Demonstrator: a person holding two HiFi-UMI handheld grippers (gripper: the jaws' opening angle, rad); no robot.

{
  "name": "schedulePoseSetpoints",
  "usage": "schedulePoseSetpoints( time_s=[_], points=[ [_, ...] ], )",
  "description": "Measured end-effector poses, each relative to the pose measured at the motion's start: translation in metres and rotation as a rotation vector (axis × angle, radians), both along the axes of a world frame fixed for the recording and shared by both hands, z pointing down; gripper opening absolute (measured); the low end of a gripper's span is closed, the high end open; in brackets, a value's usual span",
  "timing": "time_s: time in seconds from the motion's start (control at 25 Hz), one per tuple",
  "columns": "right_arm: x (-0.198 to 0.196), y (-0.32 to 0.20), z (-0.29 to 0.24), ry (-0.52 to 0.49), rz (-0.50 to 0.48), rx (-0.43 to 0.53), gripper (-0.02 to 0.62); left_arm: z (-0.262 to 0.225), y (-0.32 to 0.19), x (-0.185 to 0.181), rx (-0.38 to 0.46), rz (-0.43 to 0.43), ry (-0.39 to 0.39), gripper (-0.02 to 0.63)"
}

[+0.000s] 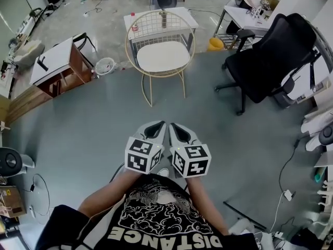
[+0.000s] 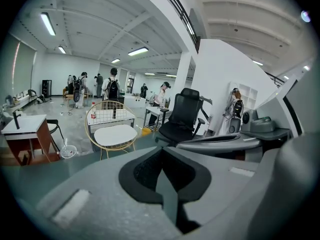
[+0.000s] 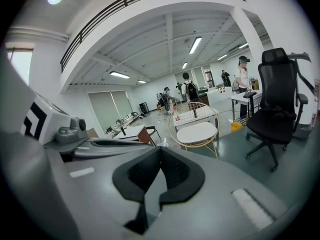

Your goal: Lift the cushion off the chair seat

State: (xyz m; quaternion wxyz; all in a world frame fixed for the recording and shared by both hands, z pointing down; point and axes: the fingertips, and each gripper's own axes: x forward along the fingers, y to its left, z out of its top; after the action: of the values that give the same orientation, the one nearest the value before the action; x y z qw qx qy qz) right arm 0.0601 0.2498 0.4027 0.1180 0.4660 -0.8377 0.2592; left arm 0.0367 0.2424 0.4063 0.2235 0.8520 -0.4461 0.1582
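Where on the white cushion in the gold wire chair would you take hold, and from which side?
Probably best to grip the cushion by its front edge, coming in from the open front of the chair. The cushion lies flat and thin on the seat. The wire back curves round its rear and both sides, so only the front edge looks clear of the frame.

A black office chair (image 1: 263, 69) stands on the grey-green floor (image 1: 93, 134) at the right, with a yellow bin (image 1: 215, 44) on the floor just to its left. At the far side a white table (image 1: 182, 15) carries a bottle (image 1: 135, 26) with a red cap. To the left stands a small desk (image 1: 52, 61) with a white top and wooden sides, a round white wire thing (image 1: 104, 65) on the floor beside it, and several people (image 2: 112, 88) stand far off in the hall.
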Motion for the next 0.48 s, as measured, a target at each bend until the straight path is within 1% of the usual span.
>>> schedulePoseSetpoints(
  time_s=[0.24,0.48],
  points=[
    [0.0,-0.017,0.009,0.013,0.004,-0.018,-0.001,0.009,-0.019,0.004,-0.014,0.017,0.008,-0.008],
    [-0.007,-0.059,0.015,0.036,0.03,-0.036,-0.002,0.014,-0.064,-0.002,-0.029,0.044,0.042,-0.008]
  ],
)
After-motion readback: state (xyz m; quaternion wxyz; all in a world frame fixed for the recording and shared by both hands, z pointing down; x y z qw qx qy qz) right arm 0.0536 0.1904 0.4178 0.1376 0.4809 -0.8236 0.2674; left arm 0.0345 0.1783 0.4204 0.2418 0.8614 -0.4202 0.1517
